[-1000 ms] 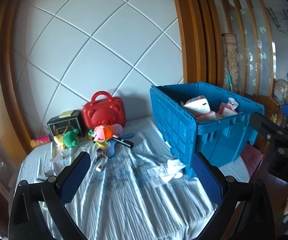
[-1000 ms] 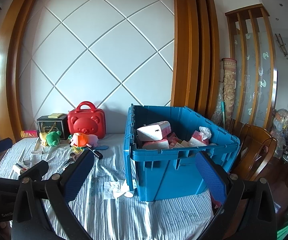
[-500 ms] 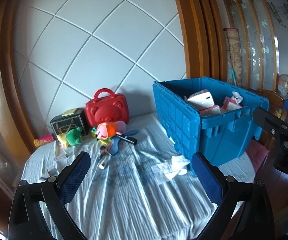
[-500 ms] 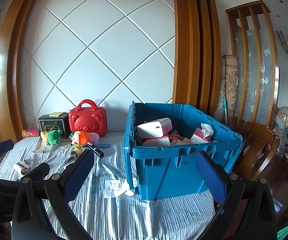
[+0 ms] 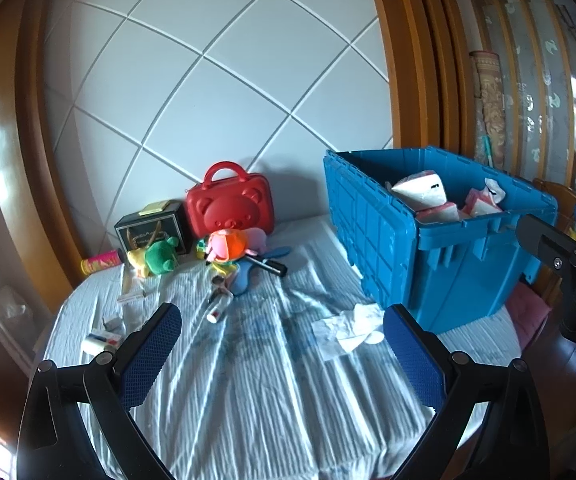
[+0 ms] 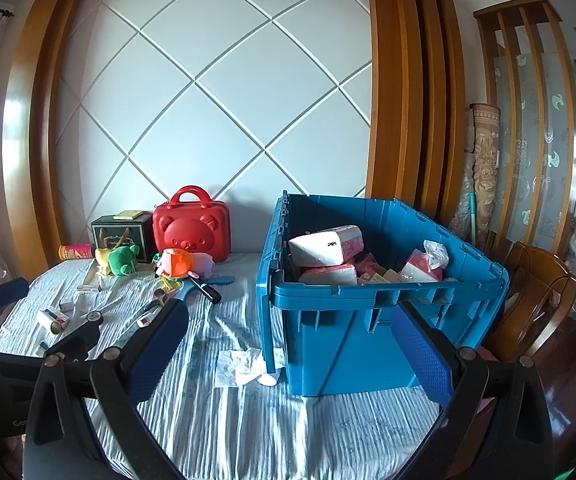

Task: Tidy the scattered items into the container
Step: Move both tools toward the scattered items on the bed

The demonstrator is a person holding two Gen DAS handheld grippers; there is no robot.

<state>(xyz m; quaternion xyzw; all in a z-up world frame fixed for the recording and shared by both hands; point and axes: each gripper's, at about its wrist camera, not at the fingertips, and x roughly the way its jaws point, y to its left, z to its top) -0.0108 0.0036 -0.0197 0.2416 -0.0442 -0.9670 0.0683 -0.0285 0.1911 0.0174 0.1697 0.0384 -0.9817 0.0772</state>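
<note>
Small boxes and tubes (image 5: 101,340) lie scattered at the left of the bed, apparently cosmetics. Plush toys (image 5: 159,258) cluster before the red bear case (image 5: 229,210). The left gripper (image 5: 281,344) and right gripper (image 6: 288,344) hang wide and empty, ready to pick. The blue container (image 6: 368,292) sits right, open-topped, already holding tissue packs.

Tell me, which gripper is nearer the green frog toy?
Left. The left gripper faces the green frog toy across the cloth; the right gripper hangs farther right, before the blue crate.
</note>
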